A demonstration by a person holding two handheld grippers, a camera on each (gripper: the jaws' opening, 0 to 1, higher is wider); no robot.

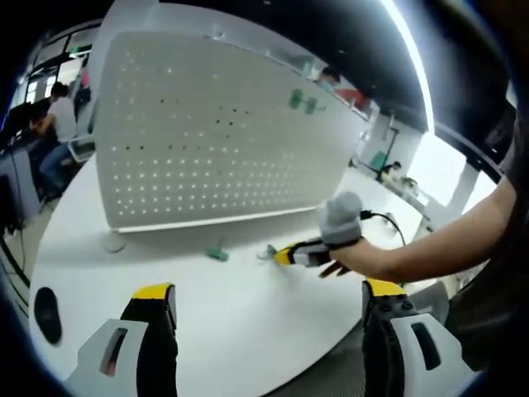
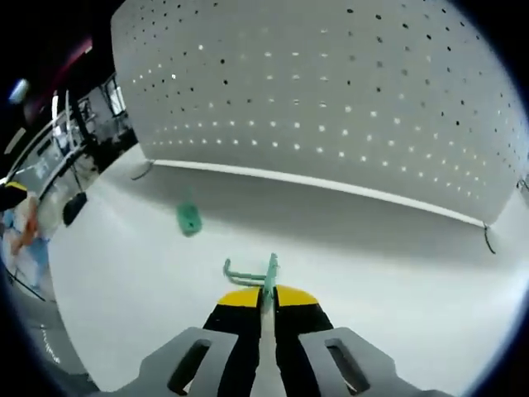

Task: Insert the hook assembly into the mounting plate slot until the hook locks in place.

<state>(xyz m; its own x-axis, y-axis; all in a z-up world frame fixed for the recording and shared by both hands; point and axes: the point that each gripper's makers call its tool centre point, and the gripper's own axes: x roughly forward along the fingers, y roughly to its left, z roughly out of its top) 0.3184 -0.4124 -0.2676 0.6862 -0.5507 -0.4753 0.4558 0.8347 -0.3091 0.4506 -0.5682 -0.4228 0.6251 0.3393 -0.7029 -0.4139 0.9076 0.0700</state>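
Right gripper (image 2: 266,299) clamps the green hook (image 2: 252,274) at lower centre, pegboard (image 2: 331,107) above; left gripper (image 1: 269,302) hangs open over the table (image 1: 248,331).

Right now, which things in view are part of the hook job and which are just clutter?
Job:
- green hook, clamped in the right gripper
- white pegboard, standing upright on the table
- green hook already on the board
- left gripper, open

Lying about:
- small green piece loose on the white table
- black mouse near the table edge
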